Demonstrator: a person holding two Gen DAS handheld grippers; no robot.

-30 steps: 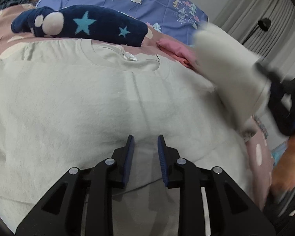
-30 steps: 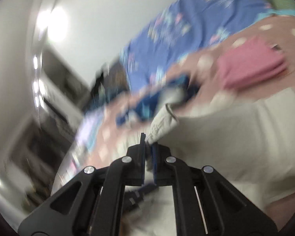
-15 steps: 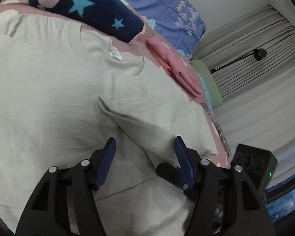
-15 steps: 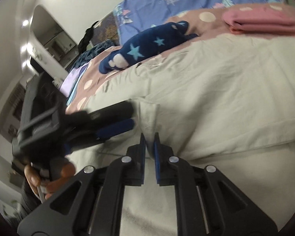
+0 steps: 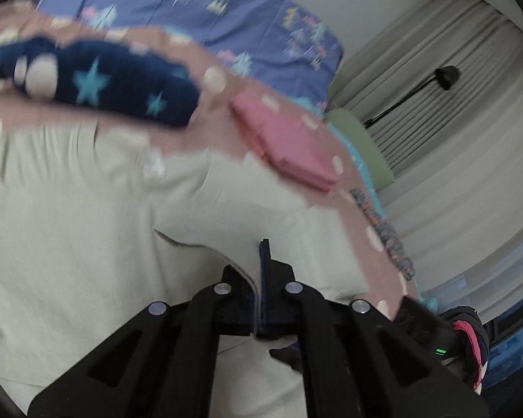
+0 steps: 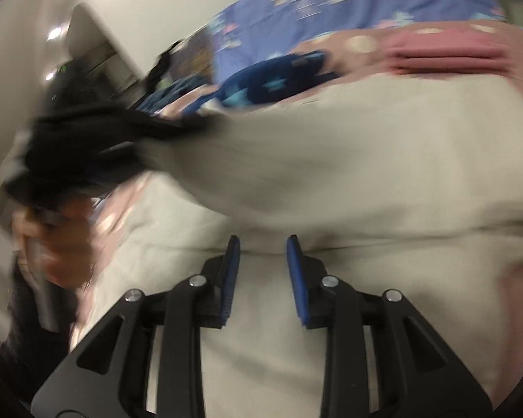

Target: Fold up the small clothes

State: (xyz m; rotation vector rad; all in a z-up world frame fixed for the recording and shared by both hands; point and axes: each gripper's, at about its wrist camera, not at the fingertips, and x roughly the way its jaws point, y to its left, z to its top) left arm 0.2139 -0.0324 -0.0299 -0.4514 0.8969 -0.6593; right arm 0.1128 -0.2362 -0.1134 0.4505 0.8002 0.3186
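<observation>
A pale grey-green T-shirt (image 5: 69, 244) lies spread on the pink dotted bedspread (image 5: 226, 87). My left gripper (image 5: 261, 271) is shut on a folded edge of the shirt, which runs between its blue pads. In the right wrist view the shirt (image 6: 366, 181) fills the middle, and a fold of it stretches left to the blurred left gripper (image 6: 83, 146). My right gripper (image 6: 263, 244) is open and empty, its fingertips just above the shirt.
A navy star-patterned garment (image 5: 97, 83) and a folded pink garment (image 5: 286, 149) lie beyond the shirt. A blue patterned quilt (image 5: 209, 7) covers the far side. Curtains and a black lamp (image 5: 446, 76) stand at the right. The bed's edge is on the right.
My left gripper has closed on the shirt's folded edge and pulled it up. My right gripper has let go of the shirt and opened. Both views are blurred by motion.
</observation>
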